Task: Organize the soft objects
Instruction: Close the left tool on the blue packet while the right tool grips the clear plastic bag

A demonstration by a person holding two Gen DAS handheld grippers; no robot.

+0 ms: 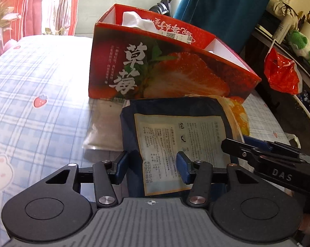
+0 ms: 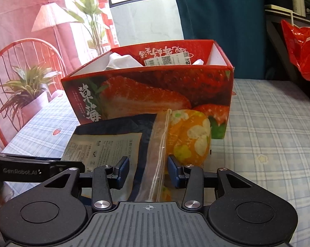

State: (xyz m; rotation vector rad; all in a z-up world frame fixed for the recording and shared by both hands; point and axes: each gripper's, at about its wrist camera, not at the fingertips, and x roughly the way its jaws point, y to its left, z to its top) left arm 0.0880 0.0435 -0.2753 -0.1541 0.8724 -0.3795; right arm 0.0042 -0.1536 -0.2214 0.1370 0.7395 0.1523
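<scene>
A dark blue pouch with a pale label [image 1: 175, 142] [image 2: 105, 146] lies on the bed in front of a red strawberry box [image 1: 167, 68] [image 2: 150, 90]. An orange floral soft item in a clear bag [image 2: 187, 138] [image 1: 238, 113] leans on the pouch's right side. White soft items [image 1: 138, 21] [image 2: 122, 61] sit in the box. My left gripper [image 1: 152, 165] is open, its fingers on either side of the pouch's near edge. My right gripper [image 2: 147, 169] is open around the clear bag's edge and its string.
A clear flat packet [image 1: 105, 127] lies left of the pouch. The bed has a blue checked sheet [image 1: 41, 94] [image 2: 268, 133]. A red plastic bag [image 1: 282, 74] [image 2: 303, 49] hangs at the right by a cluttered shelf. A red chair and a potted plant [image 2: 23, 90] stand left.
</scene>
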